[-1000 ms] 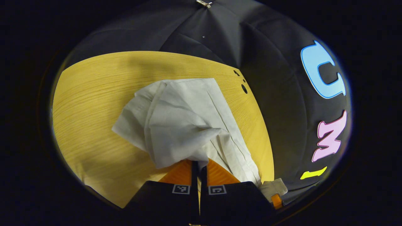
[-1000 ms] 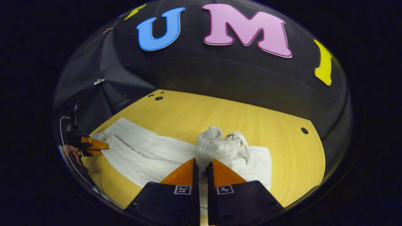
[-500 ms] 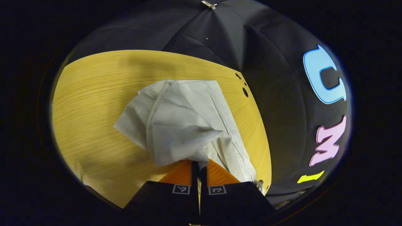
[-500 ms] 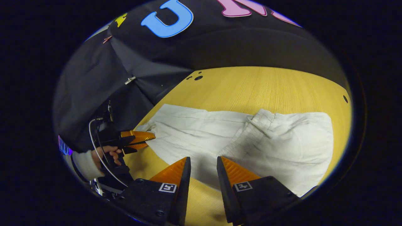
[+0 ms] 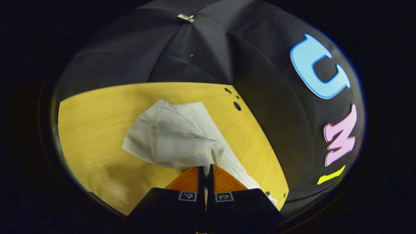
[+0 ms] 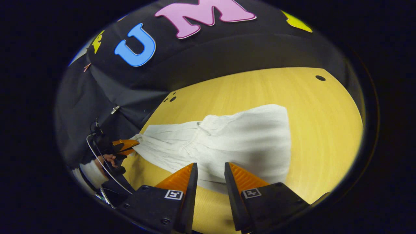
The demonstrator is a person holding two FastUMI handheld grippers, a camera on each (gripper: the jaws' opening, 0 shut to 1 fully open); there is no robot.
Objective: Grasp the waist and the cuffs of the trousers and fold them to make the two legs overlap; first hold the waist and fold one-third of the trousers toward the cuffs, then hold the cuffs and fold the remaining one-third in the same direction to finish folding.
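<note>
In the left gripper view, the left gripper point(image 5: 205, 169) is clamped on the cuff end of the white trousers point(image 5: 177, 136), whose cloth bunches just beyond the fingers and lies on the wooden table point(image 5: 94, 130). In the right gripper view, the right gripper point(image 6: 209, 169) hangs with its fingers apart, holding nothing, just above the near edge of the trousers. The waist end appears folded over toward the cuffs, though blur makes this uncertain. At far left a hand point(image 6: 109, 160) holds the left gripper against the cuffs.
</note>
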